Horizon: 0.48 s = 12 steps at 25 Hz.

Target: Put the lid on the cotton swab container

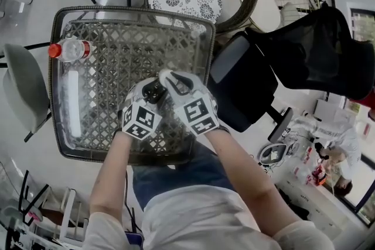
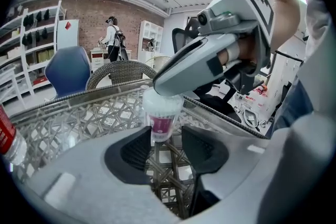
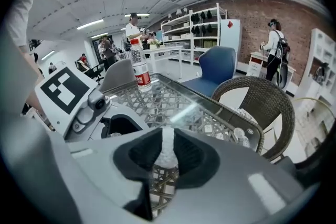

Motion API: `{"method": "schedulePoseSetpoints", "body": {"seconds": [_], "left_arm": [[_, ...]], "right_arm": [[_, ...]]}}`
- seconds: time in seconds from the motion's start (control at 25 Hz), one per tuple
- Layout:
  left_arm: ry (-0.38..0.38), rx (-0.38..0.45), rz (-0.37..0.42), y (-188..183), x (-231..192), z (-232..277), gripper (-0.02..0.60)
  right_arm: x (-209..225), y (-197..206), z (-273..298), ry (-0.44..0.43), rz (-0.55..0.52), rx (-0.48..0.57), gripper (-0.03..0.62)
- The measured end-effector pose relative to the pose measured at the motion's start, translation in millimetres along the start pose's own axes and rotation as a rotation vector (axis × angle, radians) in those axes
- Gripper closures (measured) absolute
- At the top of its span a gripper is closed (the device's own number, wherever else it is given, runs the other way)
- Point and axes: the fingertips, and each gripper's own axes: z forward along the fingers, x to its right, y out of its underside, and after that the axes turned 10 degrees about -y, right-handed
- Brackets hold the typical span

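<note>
Two grippers meet over the middle of the glass-topped wicker table (image 1: 105, 67). The left gripper (image 2: 166, 135) has its pads closed on the lower part of the cotton swab container (image 2: 161, 124), which stands upright right at the fingertips, at 12 o'clock from the jaws. The right gripper (image 3: 167, 140) reaches in over it from about 2 o'clock, jaws narrowed to a slim gap and pinching the white lid (image 3: 167, 153). The lid sits on the container's mouth (whether fully seated I cannot tell). As for containers, a clear water bottle (image 1: 71, 50) stands upright near the table's 10 o'clock corner, well apart. The clear tub at centre is packed with swabs, white heads upward, with a pink label on its front.
</note>
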Motion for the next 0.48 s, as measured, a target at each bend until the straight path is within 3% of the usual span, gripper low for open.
{"method": "schedulePoseSetpoints", "body": {"seconds": [0.48], "left_arm": [[0.004, -0.018, -0.03, 6, 0, 0, 0.404]], "right_arm": [[-11, -8, 8, -0.048, -0.065, 0.01, 0.522]]}}
